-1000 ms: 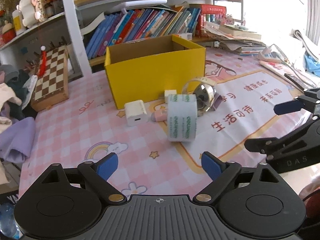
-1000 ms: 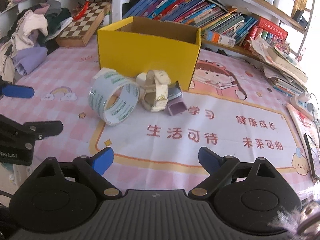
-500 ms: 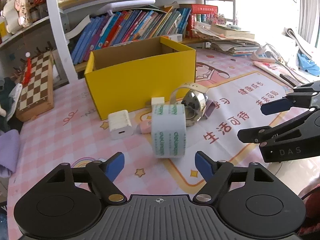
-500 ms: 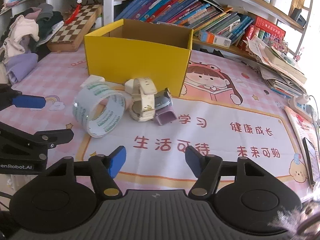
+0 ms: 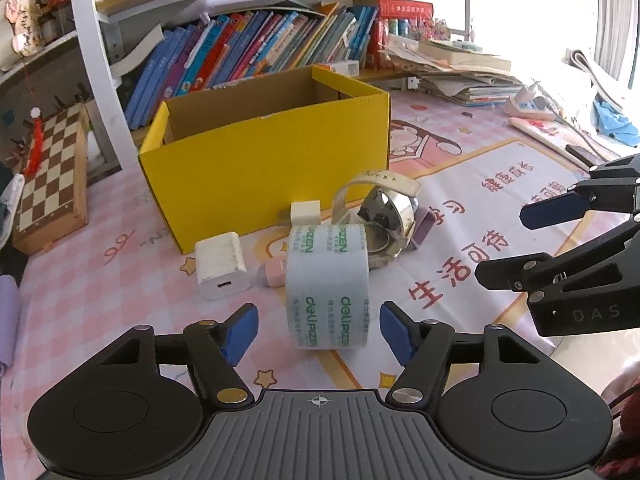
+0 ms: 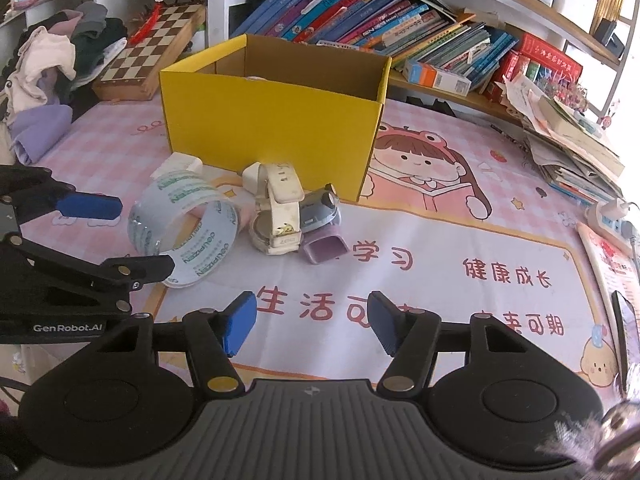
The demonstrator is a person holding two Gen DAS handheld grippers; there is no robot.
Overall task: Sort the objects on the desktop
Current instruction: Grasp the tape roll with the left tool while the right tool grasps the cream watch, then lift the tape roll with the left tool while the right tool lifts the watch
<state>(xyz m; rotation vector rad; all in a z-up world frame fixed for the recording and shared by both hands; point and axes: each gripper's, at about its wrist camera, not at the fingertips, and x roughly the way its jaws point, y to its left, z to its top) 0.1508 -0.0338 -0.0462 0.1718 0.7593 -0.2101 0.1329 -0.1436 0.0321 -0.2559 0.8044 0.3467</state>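
Observation:
A clear tape roll (image 5: 327,286) (image 6: 185,231) with green print stands on edge on the pink mat. My left gripper (image 5: 319,330) is open, its blue pads on either side of the roll's near end, apart from it. Behind the roll lie a cream-strapped watch (image 5: 380,216) (image 6: 280,208), a white charger (image 5: 221,265), a small pink item (image 5: 274,273) and a purple piece (image 6: 323,249). The open yellow box (image 5: 272,160) (image 6: 272,120) stands behind them. My right gripper (image 6: 311,322) is open over the printed mat, short of the watch.
A chessboard (image 5: 50,172) lies at the left. Books fill the shelf (image 5: 256,48) behind the box. Stacked papers (image 5: 460,76) and a power strip (image 6: 612,216) sit at the right. Clothes (image 6: 44,76) are piled at the far left.
My left gripper has advanced toward the tape roll, which now stands between its pads. My right gripper has moved closer to the watch and narrowed a little.

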